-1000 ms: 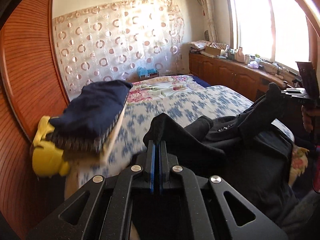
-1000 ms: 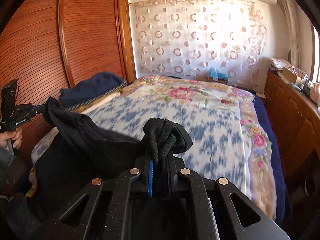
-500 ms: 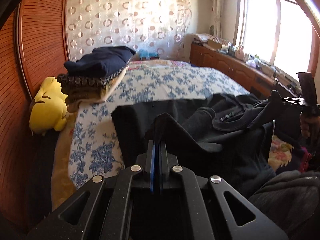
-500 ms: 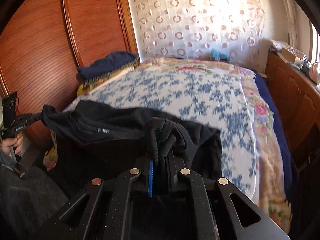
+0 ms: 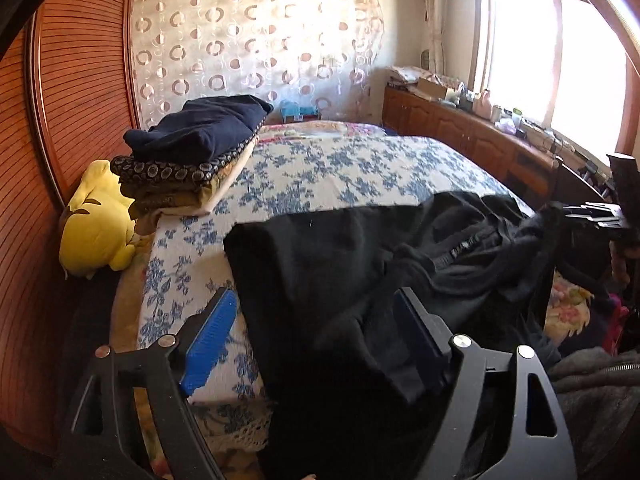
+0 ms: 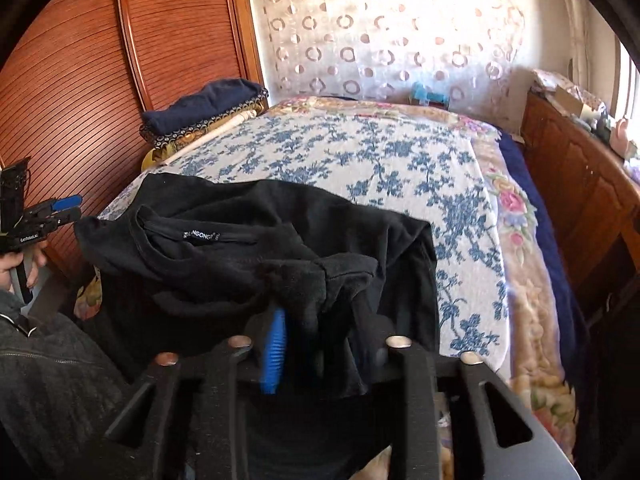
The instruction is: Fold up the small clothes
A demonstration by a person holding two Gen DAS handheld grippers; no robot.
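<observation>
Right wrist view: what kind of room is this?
A home bedroom, most likely: a bed under a floral cover, a wooden wardrobe beside it, folded clothes stacked at its far corner.

Between the fingers lies a black T-shirt [image 5: 360, 264] of soft, matt knit cloth. Beyond it the bedspread [image 5: 332, 172] is a flat printed cotton. Left of the fingers, the wardrobe door [image 5: 80, 92] is ribbed, satin-varnished wood, and the yellow plush toy [image 5: 96, 224] looks fuzzy.
</observation>
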